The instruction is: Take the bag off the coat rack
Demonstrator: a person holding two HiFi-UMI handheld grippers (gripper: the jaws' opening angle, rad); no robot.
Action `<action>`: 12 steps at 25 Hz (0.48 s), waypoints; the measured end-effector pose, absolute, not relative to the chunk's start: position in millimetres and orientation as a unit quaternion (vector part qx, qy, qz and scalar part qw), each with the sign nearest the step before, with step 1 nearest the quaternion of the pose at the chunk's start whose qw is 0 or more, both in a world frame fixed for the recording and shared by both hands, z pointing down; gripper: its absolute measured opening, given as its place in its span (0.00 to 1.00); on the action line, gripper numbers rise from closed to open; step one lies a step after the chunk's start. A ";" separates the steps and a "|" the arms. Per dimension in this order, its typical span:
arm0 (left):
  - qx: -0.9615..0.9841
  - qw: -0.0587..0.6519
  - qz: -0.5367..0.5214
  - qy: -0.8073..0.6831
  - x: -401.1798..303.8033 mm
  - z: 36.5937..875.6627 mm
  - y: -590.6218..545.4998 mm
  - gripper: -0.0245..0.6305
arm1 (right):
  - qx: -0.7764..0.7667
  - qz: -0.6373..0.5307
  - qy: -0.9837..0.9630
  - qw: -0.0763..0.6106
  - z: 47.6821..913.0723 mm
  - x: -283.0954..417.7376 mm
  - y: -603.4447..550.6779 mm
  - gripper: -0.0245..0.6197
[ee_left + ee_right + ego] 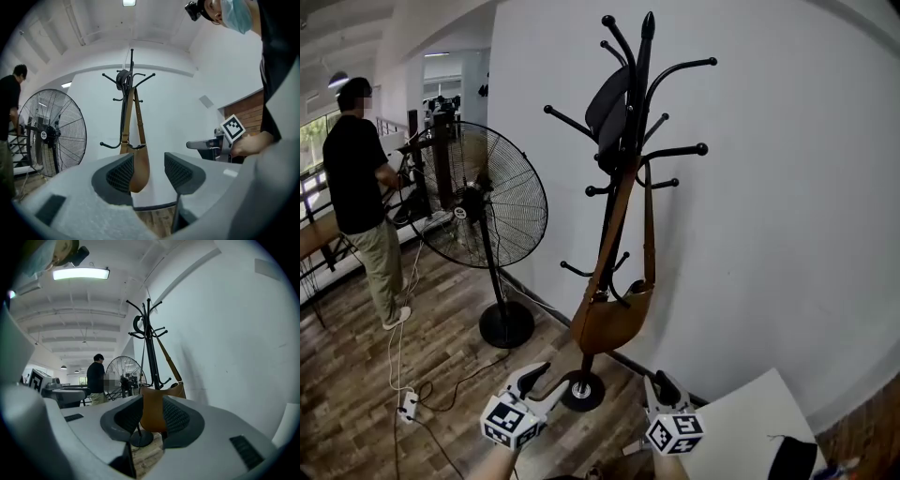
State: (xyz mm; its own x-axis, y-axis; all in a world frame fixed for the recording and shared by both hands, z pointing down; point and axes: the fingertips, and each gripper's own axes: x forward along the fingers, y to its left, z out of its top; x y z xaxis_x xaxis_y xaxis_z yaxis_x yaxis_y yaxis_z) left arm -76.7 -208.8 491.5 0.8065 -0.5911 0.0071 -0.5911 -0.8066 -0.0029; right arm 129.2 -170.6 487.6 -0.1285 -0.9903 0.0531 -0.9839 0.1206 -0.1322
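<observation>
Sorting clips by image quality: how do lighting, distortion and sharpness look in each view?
Head view: even light, bag and coat rack sharp, fisheye bows the wall. Left gripper view: black rounded corners, bag sharp. Right gripper view: ceiling lamp blows out white; soft shadow on the wall beside the coat rack.

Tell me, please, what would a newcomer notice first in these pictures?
The tall black coat rack against the white wall strikes first, with a brown bag hanging from it by a long strap. A large floor fan stands to its left, and a person in a black shirt farther left. The left gripper and right gripper face the rack, both open and empty.
</observation>
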 end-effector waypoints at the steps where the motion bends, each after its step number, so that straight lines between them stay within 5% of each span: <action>1: -0.950 0.004 -0.003 0.312 -72.8 487.8 -211.4 0.34 | -0.657 -0.065 0.750 0.023 485.3 133.1 -175.2 0.21; 12: -0.937 0.020 0.006 0.350 -30.4 474.2 -239.7 0.34 | -0.623 -0.044 0.780 0.018 472.2 176.5 -228.5 0.21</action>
State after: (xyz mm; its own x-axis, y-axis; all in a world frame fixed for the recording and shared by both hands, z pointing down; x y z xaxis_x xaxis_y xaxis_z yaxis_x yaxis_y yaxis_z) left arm -30.4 -239.7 474.2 0.7556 -0.6546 -0.0254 -0.6551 -0.7549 -0.0333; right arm 176.5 -228.5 472.2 -0.2219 -0.9747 0.0268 -0.9716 0.2187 -0.0906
